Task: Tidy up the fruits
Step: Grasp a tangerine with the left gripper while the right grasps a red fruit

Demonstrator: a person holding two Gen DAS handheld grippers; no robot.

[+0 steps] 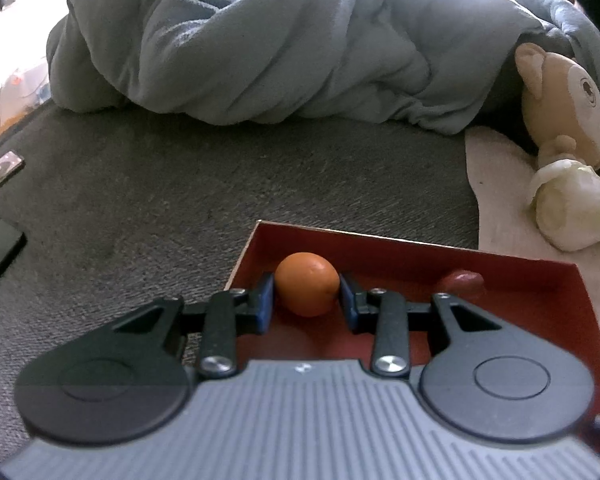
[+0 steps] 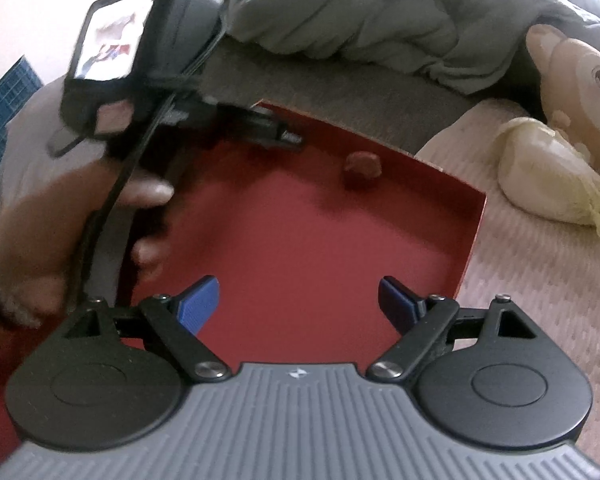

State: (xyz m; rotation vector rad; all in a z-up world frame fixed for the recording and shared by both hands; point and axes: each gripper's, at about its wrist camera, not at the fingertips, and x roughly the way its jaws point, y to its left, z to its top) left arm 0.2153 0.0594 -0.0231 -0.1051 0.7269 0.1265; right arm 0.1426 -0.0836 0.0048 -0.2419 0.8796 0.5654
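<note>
The left tongs [image 1: 307, 294] grip the orange [image 1: 307, 289] across its middle, low in the red box [image 1: 420, 256]; round, firm, likely to roll. The right tongs [image 2: 300, 300] gape empty.

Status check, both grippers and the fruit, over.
Left gripper shut on round orange fruit, low inside red cardboard box. Right gripper open, empty, over box. Small dark red fruit at far wall. Nothing blocking.
</note>
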